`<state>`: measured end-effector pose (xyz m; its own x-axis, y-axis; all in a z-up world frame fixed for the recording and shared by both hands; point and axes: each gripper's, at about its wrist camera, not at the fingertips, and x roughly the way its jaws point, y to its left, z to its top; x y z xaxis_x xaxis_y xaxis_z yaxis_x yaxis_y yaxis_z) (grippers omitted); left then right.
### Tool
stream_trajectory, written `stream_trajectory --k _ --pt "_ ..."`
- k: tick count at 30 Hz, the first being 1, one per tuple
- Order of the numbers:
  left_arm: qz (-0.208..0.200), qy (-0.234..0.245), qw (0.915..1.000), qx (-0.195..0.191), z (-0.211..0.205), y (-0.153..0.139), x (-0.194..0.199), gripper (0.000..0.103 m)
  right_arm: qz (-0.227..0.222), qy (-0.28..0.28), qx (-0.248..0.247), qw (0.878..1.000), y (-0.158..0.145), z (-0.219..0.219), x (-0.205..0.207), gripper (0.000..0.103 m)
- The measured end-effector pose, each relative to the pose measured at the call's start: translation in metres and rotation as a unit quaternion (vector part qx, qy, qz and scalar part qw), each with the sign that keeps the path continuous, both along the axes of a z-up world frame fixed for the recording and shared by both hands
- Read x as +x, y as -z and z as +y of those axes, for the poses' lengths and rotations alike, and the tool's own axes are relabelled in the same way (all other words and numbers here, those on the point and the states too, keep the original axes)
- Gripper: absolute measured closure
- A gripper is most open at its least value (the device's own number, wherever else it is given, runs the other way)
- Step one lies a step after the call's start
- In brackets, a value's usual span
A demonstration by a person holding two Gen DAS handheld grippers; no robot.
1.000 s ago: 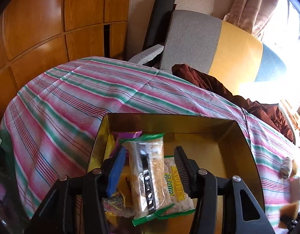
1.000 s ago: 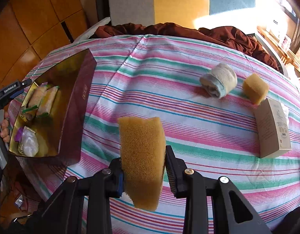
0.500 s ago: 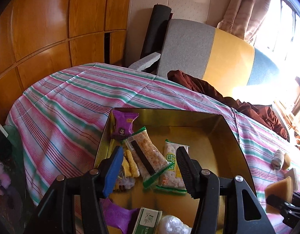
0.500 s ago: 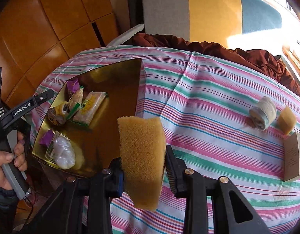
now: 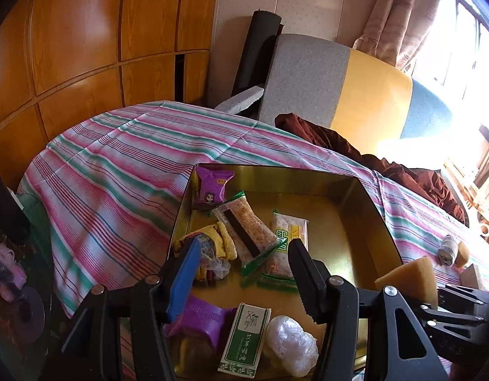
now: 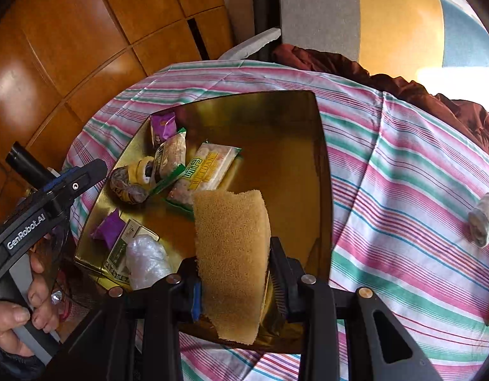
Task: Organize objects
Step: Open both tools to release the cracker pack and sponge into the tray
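Left gripper (image 5: 243,270) hangs over the near left part of the gold tray (image 5: 376,219), jaws spread with nothing between them; snack packets (image 5: 244,231) lie on the tray floor below and beyond its tips. It carries no load and, in my judgement, has no part in the coming placement.

Right gripper (image 6: 235,281) is pinching a yellow sponge (image 6: 231,254), pads pressed on both flat faces. The sponge stands upright in the jaws, its long axis running up and away from the fingers along the line the gripper points. Seen from the right wrist, it sits over the near right portion of the tray (image 6: 320,146), which is bare; the packets (image 6: 203,171) crowd the left half. In the left wrist view the sponge (image 5: 406,277) shows just outside the right wall.

Judgement: bare floor lies directly ahead and below the sponge, so the right hand is the nearer one and needs only to lower and release. A rolled cloth (image 6: 484,219) lies well apart on the striped cover (image 6: 403,190).
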<state>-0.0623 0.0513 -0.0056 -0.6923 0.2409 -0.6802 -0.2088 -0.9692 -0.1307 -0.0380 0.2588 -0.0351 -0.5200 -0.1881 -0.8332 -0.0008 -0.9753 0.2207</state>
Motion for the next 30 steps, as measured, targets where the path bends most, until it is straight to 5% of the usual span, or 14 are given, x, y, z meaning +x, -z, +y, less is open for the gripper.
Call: stream_trajectory --k 6,13,30 --pt "-0.003 -0.006 1.0000 0.000 -0.009 0.001 0.004 0.044 -0.022 -0.007 0.009 1.000 0.017 -0.022 -0.021 0.066" --pt "-0.007 -0.016 0.9998 0.000 -0.018 0.005 0.007 0.038 -0.019 -0.030 -0.057 0.998 0.021 -0.032 -0.023 0.033" --pt "0.003 -0.004 1.0000 0.000 -0.009 -0.006 0.020 0.032 0.048 0.014 -0.001 0.999 -0.029 -0.002 0.022 0.020"
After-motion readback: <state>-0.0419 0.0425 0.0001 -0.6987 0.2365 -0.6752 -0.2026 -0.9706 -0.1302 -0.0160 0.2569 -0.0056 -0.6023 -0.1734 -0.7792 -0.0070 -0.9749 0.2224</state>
